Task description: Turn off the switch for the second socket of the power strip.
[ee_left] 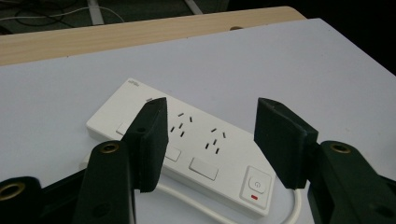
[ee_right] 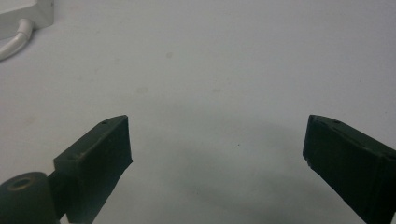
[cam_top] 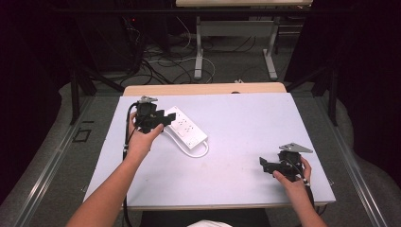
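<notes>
A white power strip (cam_top: 187,128) lies flat on the left half of the pale table (cam_top: 246,123), its white cord (cam_top: 198,152) looping at its near end. My left gripper (cam_top: 170,116) hovers just over the strip's far-left part, jaws apart. In the left gripper view the strip (ee_left: 201,149) shows between and beyond the open left gripper (ee_left: 210,126); its sockets and a switch with a red mark (ee_left: 256,184) face up. My right gripper (cam_top: 263,164) sits low at the near right, open. In the right gripper view, bare table lies between the right gripper's (ee_right: 217,149) jaws.
A wooden edge (cam_top: 203,88) runs along the table's far side. Beyond it are desk legs (cam_top: 198,52) and loose cables (cam_top: 161,61) on the floor. The strip's corner (ee_right: 28,11) and cord (ee_right: 16,39) show at the top left of the right gripper view.
</notes>
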`<state>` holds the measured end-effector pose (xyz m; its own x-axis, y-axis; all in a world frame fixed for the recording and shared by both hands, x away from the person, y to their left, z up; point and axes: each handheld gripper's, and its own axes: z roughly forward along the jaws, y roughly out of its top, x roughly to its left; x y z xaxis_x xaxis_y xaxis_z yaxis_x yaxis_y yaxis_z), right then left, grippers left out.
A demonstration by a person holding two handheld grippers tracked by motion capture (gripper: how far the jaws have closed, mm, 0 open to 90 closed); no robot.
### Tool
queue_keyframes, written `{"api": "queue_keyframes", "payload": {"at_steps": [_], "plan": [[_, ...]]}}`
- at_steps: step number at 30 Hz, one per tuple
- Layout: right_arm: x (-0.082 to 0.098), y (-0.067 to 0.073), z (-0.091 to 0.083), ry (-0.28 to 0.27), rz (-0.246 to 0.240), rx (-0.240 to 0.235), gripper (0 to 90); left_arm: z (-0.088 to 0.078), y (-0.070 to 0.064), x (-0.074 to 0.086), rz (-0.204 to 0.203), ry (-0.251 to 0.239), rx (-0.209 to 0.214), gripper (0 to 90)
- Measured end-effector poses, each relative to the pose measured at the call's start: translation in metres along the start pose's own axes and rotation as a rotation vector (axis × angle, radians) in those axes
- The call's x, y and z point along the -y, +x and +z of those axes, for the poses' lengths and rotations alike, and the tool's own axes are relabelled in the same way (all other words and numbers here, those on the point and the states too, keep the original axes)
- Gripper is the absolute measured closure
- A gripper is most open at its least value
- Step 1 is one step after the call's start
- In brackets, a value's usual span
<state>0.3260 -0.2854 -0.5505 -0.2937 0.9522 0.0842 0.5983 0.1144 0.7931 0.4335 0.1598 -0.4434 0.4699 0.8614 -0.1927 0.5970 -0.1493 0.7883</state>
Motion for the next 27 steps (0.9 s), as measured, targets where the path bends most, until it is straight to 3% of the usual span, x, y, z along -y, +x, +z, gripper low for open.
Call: {"api": "queue_keyframes", "payload": {"at_steps": [9, 27], "plan": [[0.000, 0.000, 0.001, 0.004, 0.001, -0.003, 7.3, 0.008, -0.002, -0.009, 0.025, 0.023, -0.020, 45.0], [0.000, 0.000, 0.001, 0.009, 0.009, -0.007, 7.4, 0.023, 0.002, -0.020, 0.000, 0.029, -0.057, 52.4]]}}
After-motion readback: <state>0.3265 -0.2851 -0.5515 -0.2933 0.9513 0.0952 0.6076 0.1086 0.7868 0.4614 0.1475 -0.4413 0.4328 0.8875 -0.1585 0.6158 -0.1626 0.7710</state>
